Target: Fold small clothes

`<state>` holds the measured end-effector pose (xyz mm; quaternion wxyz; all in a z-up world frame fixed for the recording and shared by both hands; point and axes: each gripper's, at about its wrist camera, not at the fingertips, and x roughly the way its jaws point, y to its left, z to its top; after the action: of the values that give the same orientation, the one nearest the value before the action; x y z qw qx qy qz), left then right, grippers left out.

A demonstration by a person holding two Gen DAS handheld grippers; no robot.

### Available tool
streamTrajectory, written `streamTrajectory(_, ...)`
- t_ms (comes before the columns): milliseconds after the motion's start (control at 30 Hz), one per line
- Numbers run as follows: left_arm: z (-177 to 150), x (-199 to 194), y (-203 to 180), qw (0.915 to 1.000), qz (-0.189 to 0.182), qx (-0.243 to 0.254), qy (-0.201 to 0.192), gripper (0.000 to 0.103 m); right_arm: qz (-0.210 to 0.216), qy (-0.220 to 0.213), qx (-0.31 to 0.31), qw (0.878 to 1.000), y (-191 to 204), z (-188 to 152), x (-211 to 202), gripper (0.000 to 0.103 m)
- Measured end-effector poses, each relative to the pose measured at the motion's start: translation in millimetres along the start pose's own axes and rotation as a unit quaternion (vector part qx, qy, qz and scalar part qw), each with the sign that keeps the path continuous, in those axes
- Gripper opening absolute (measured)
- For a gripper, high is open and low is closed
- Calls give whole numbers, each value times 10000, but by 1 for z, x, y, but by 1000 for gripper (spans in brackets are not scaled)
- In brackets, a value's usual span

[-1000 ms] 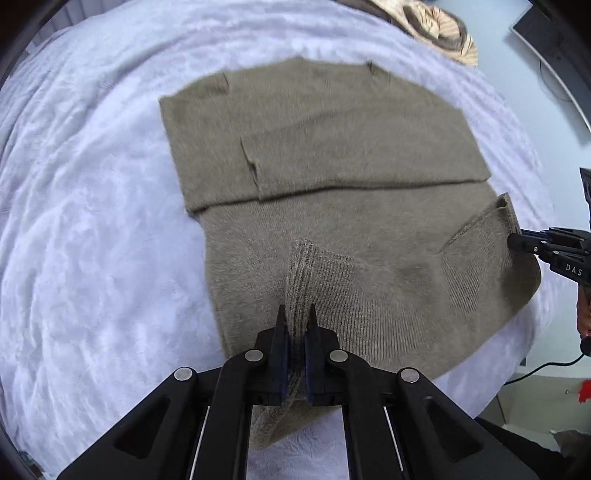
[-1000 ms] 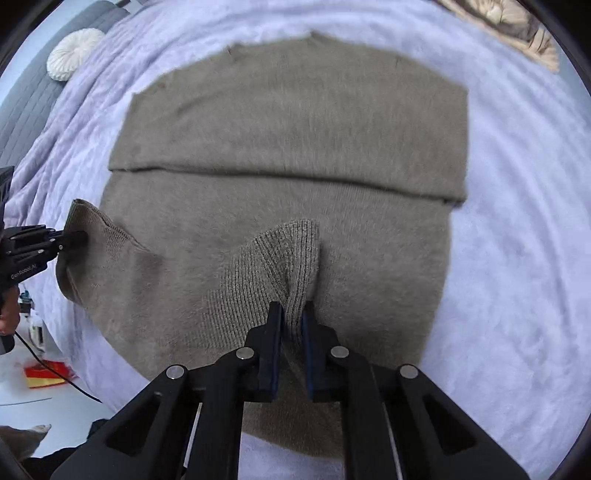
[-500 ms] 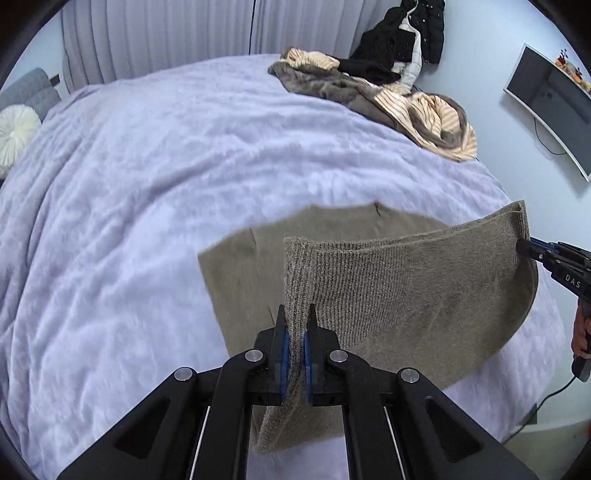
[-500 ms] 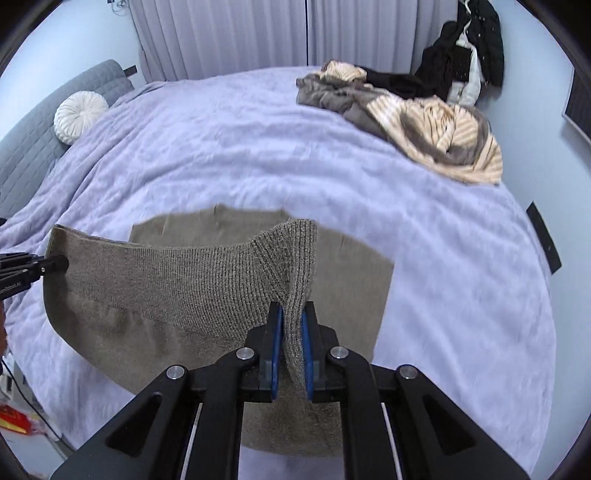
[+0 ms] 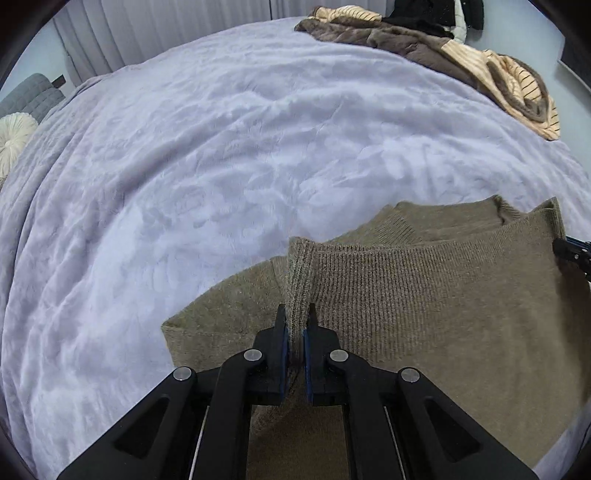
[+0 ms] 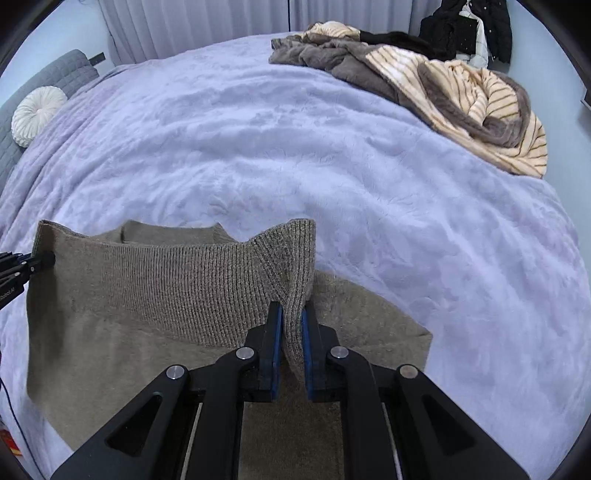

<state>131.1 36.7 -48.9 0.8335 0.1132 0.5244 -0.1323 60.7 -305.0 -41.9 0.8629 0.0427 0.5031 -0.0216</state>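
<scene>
An olive-brown knit sweater (image 5: 443,295) lies on the lavender bed cover, with its ribbed hem lifted and carried over the rest of it. My left gripper (image 5: 295,314) is shut on one corner of the ribbed hem. My right gripper (image 6: 291,314) is shut on the other corner of the hem (image 6: 291,258). The hem hangs taut between the two grippers, above the flat lower layer (image 6: 110,350). The right gripper's tip shows at the right edge of the left wrist view (image 5: 572,251); the left gripper's tip shows at the left edge of the right wrist view (image 6: 26,266).
A pile of clothes, brown fur and cream-striped (image 6: 461,92), lies at the far right of the bed (image 6: 258,147). A round white cushion (image 6: 37,110) rests on a grey sofa at far left. Dark jackets (image 6: 469,29) hang by the curtain.
Both grippers have lifted the sweater's hem off the bed and carried it forward over the sweater's upper part; it now sits lower and closer to the neckline than half a second ago.
</scene>
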Motion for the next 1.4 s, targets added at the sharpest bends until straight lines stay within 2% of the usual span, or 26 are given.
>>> streamTrajectory(67, -2, 10, -1, 10000, 80, -44, 19, 13, 17, 49, 137, 9999, -5, -4, 13, 11)
streamTrajectory(100, -2, 12, -1, 9997, 225, -64, 31, 33, 56, 57, 220, 9997, -8, -5, 16, 11)
streamTrajectory(133, -2, 12, 1, 9983, 569, -104, -7, 68, 107, 67, 297, 9995, -12, -5, 19, 12)
streamTrajectory(167, -1, 9, 5, 9959, 885, -171, -80, 81, 153, 74, 386, 9991, -16, -5, 20, 14)
streamTrajectory(200, 0, 4, 11, 9945, 997, -258, -165, 85, 209, 79, 479, 9986, -20, -5, 20, 15)
streamTrajectory(233, 1, 0, 21, 9949, 909, -412, -148, 85, 229, 90, 594, 9979, -26, -4, 19, 21)
streamTrajectory(267, 2, -3, 30, 9948, 833, -571, -86, 85, 37, 109, 741, 9972, -33, -4, 15, 32)
streamTrajectory(367, 1, -22, 53, 9935, 559, -990, -88, 85, -336, -29, 1338, 9904, -59, -4, -3, 32)
streamTrajectory(400, 0, -32, 56, 9937, 410, -1028, -175, 85, -242, -137, 1533, 9878, -66, -4, -12, 31)
streamTrajectory(467, 0, -48, 54, 9947, -91, -973, -323, 85, 211, -297, 1598, 9865, -69, -7, -28, 12)
streamTrajectory(533, 1, -56, 45, 9910, -950, -881, -347, 85, 693, -279, 1408, 9872, -60, -8, -33, 12)
streamTrajectory(567, 0, -54, 38, 9860, -1397, -866, -296, 85, 901, -214, 1312, 9870, -54, -10, -32, 12)
streamTrajectory(600, -1, -50, 30, 9829, -1627, -834, -228, 85, 1021, -151, 1254, 9867, -48, -12, -29, 12)
streamTrajectory(633, -5, -40, 20, 9832, -1636, -806, -108, 85, 1072, -70, 1213, 9868, -43, -14, -22, 12)
streamTrajectory(700, -13, -15, 14, 9869, -1344, -880, 135, 85, 1097, 128, 1310, 9852, -38, -20, -3, 12)
streamTrajectory(767, -23, 4, 19, 9895, -977, -1035, 234, 85, 1160, 255, 1610, 9798, -44, -28, 16, 7)
streamTrajectory(800, -28, 11, 26, 9877, -996, -1167, 307, 85, 1225, 200, 1738, 9769, -50, -30, 21, 6)
streamTrajectory(867, -33, 9, 37, 9847, -1147, -1282, 277, 85, 1346, 148, 1951, 9714, -60, -34, 24, 0)
streamTrajectory(933, -36, 1, 40, 9881, -960, -1165, 310, 85, 1303, 126, 1981, 9714, -64, -34, 20, 0)
streamTrajectory(1000, -42, -8, 43, 9905, -741, -1084, 407, 85, 1006, 65, 1936, 9759, -65, -32, 10, 0)
streamTrajectory(1067, -51, -16, 51, 9892, -681, -1188, 522, 85, 978, 78, 1989, 9751, -67, -31, -2, 7)
streamTrajectory(1100, -59, -21, 56, 9862, -818, -1304, 608, 85, 1008, 106, 2003, 9745, -67, -33, -8, 9)
streamTrajectory(1133, -65, -22, 62, 9827, -966, -1421, 690, 85, 1096, 122, 2021, 9731, -67, -37, -16, 18)
streamTrajectory(1167, -75, -26, 67, 9777, -1140, -1578, 792, 85, 1261, 126, 2069, 9701, -66, -44, -24, 34)
streamTrajectory(1233, -97, -33, 75, 9657, -1431, -1938, 964, 85, 1646, 132, 2222, 9609, -64, -62, -41, 55)
streamTrajectory(1400, -153, -38, 74, 9254, -2112, -2800, 1435, 85, 2588, 684, 2967, 9167, -52, -137, -63, 55)
